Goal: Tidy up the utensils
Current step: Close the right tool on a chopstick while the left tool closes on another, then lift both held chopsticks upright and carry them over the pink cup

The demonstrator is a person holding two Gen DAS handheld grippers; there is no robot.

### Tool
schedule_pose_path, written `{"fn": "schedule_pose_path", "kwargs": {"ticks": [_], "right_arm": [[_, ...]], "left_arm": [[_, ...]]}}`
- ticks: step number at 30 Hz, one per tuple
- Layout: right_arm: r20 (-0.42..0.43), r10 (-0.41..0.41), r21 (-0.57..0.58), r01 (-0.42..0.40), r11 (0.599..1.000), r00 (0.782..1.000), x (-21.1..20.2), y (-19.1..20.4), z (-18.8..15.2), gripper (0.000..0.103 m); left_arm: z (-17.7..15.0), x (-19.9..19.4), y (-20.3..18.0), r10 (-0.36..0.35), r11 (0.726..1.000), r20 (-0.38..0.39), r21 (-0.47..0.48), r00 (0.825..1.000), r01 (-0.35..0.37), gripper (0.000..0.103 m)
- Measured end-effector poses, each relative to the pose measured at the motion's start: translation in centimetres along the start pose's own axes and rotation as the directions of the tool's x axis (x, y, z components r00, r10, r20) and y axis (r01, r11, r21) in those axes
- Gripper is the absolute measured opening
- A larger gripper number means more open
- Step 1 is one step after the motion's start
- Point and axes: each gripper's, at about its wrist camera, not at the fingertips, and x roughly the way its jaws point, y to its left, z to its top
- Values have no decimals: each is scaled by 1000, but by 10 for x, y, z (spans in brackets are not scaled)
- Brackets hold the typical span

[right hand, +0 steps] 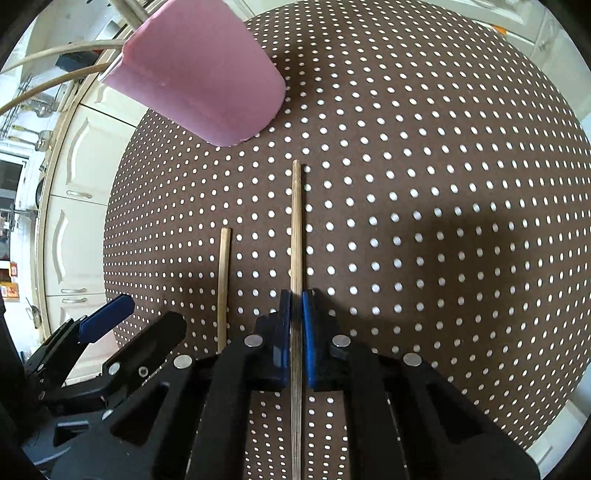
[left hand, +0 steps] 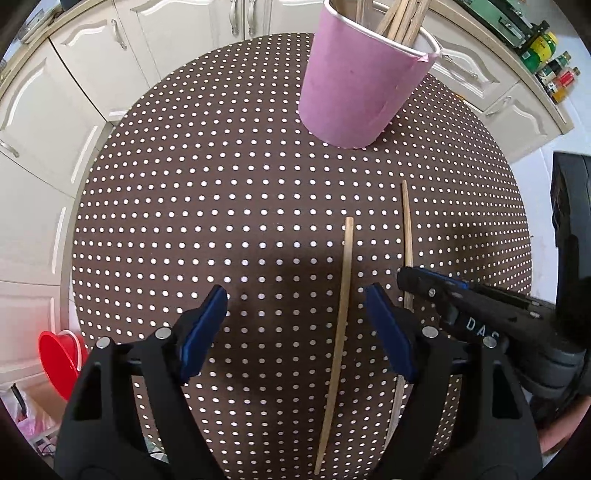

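The round table under a brown cloth with white polka dots serves as the work surface, and everything the task concerns sits on its far and right parts. At about twelve o'clock in the left wrist view stands the tall pink cylindrical cup, upright, with several wooden chopsticks already leaning out of its mouth; it looks like the collecting holder, which is probably why it stands just beyond the loose sticks, near enough for either tool. Two loose pale wooden chopsticks remain flat on the cloth, lying side by side and roughly parallel, both pointing toward the cup. The left-hand chopstick lies at about five o'clock of the table centre, untouched, running between the fingers of the left gripper, which hovers level over the cloth with its blue pads spread wide and holding nothing, apparently lined up to take this stick. The right-hand chopstick sits at six o'clock in the right wrist view, and the right gripper is closed narrowly on it, blue pads pressing both sides of the shaft partway along, fingers low and pointed along the stick toward the cup at eleven o'clock. Whether the stick is lifted off the cloth cannot be told.
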Motion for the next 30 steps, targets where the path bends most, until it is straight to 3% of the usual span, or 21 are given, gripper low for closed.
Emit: {"fn": "schedule_pose_path", "kwargs": {"ticks": [8, 11, 16, 19, 20, 22, 24, 30], "right_arm": [[-6, 62, 66, -62, 996, 998, -32, -38, -19, 5], [0, 92, 89, -91, 992, 996, -36, -49, -19, 4], [10, 117, 106, -117, 987, 993, -38, -59, -20, 4], [16, 134, 117, -135, 984, 991, -43, -64, -24, 4], [17, 138, 120, -139, 983, 990, -47, -68, -24, 4], [15, 141, 129, -142, 982, 990, -44, -78, -20, 4], [12, 137, 136, -138, 981, 990, -48, -81, -19, 4], [9, 162, 187, -161, 969, 987, -52, -89, -16, 4]], "left_arm": [[5, 27, -15, -69, 996, -109, -55, 992, 63, 58], [4, 39, -24, -39, 999, -147, -41, 988, 33, 45], [7, 44, -41, 16, 1000, -133, -21, 991, -19, 45], [8, 50, -53, 73, 997, -119, 5, 990, -72, 30], [11, 52, -57, 78, 997, -123, 17, 989, -77, 21], [12, 53, -61, 62, 998, -121, 13, 991, -61, 11], [15, 54, -59, -7, 1000, -131, -30, 991, 3, 6], [12, 43, -47, -40, 999, -117, -37, 992, 36, 6]]}}
